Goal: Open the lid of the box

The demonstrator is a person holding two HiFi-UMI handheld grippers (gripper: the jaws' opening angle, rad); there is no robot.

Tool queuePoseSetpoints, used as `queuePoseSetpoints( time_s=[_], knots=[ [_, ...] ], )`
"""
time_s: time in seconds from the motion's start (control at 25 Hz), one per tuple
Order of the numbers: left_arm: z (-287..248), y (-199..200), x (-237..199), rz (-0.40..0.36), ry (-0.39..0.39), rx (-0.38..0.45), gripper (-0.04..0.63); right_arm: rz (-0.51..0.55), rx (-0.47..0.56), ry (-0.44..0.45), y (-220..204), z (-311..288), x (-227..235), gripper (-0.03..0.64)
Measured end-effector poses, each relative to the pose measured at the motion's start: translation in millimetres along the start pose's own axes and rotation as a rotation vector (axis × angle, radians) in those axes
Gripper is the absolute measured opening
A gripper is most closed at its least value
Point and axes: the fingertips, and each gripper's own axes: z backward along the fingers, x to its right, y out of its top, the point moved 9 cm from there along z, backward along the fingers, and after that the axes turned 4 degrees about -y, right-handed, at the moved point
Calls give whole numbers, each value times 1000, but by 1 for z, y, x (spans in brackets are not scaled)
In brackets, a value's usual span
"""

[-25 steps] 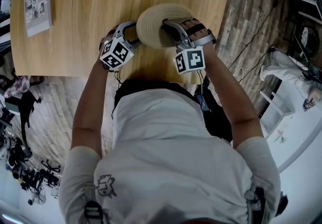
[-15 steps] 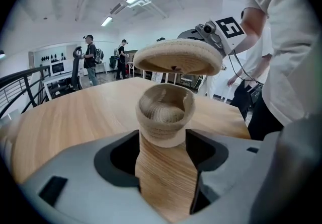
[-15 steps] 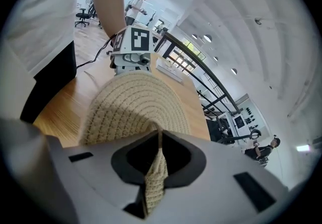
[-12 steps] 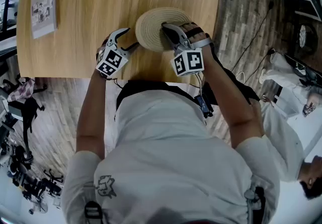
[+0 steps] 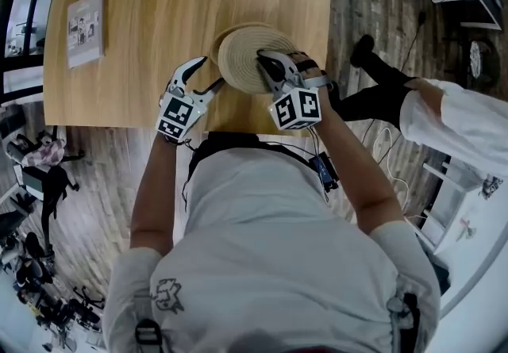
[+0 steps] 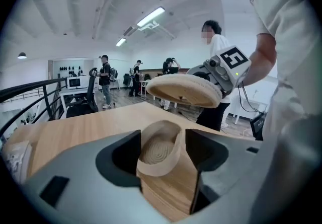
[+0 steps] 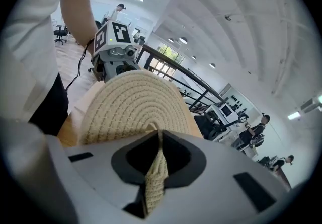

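A round woven lid (image 5: 250, 58) hangs tilted just above the woven box (image 5: 225, 36) near the wooden table's front edge. My right gripper (image 5: 270, 66) is shut on the lid's near rim, and the rope edge is pinched between its jaws (image 7: 158, 140). From the right gripper view, the lid (image 7: 136, 104) fills the space ahead. My left gripper (image 5: 205, 75) stands open just left of the box. In the left gripper view, the open box (image 6: 158, 150) shows beyond the left gripper (image 6: 162, 145), with the lifted lid (image 6: 183, 89) above it.
A booklet (image 5: 85, 28) lies at the table's far left. The table (image 5: 159, 2) ends just in front of my body and at the right beside the box. A person in white (image 5: 452, 117) stands on the floor to the right. Other people stand far off (image 6: 105, 79).
My left gripper has let go of the box's side, opened and drawn back a little. The right gripper keeps its hold on the lid. A person has come in at the right.
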Motion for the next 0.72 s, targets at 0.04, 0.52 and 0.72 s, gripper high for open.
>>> queuePoseSetpoints(
  time_s=[0.04,0.52,0.72],
  knots=[
    [3,7,4,10,14,22,279,-20,10,-9,2,7,0,28],
    [29,67,73,68,128,204,228,-240,154,-107,21,94,-2,28],
    [43,84,100,64,149,245,102,-291,206,-125,28,122,-11,28]
  ],
)
